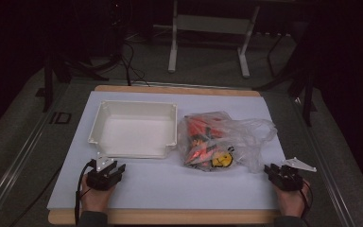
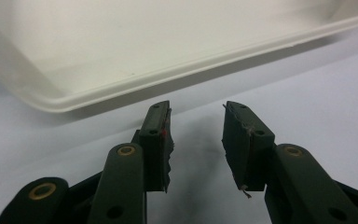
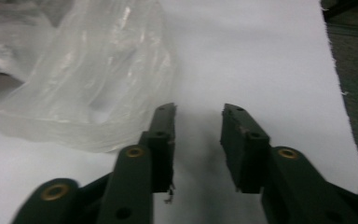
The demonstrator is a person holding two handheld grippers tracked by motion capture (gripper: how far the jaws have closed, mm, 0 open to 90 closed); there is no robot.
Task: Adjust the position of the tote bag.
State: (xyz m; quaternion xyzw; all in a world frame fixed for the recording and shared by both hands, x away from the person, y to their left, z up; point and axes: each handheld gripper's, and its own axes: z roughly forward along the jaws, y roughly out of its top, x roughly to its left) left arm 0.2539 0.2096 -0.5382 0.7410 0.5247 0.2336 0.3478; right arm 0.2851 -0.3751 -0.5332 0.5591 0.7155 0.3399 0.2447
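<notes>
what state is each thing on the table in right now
white tray: upright, empty, near rim just ahead of the left jaws
plastic bag: lying right of the tray, holding orange and yellow items, loose end crumpled
left hand-held gripper: open, nothing between the jaws
right hand-held gripper: open, holding nothing, bag's loose end just ahead on one side

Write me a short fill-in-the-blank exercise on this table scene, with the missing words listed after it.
1. The white tray holds nothing; the toys sit inside a clear plastic ____ beside it.
2. The left gripper rests just in front of the white ____, with its jaws apart.
3. Between the jaws of the right gripper there is ____, and the bag lies just ahead of it.
4. Tray and bag both lie on a ____ sheet that covers the wooden board.

Missing words: bag; tray; nothing; white
</notes>
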